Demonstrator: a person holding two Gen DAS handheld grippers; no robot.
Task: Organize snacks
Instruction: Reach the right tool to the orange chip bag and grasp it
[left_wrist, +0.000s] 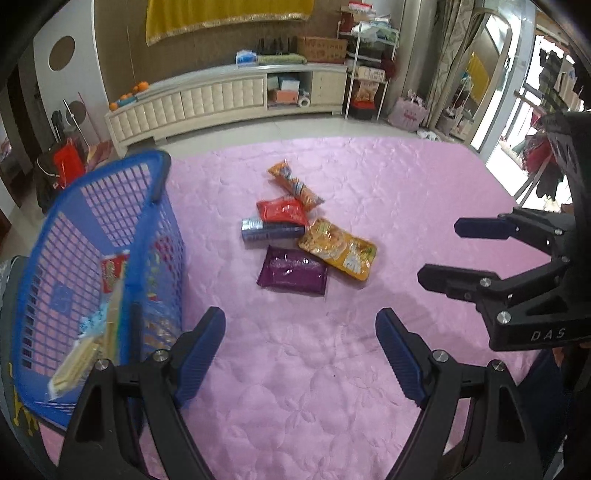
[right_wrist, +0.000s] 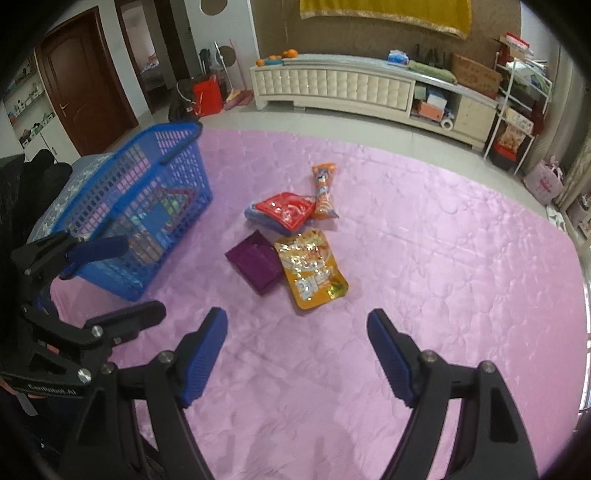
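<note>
Several snack packs lie in a loose pile on the pink quilt: a purple pack, a yellow pack, a red pack, a dark blue pack and an orange tube pack. A blue mesh basket stands to their left with a few packs inside. My left gripper hangs open above the quilt, short of the purple pack. My right gripper is open too, just short of the yellow pack and purple pack. Neither holds anything.
A cream low cabinet runs along the far wall, with a wire shelf rack at its right end. Bags and a red sack stand on the tiled floor near a brown door. The quilt stretches wide to the right of the pile.
</note>
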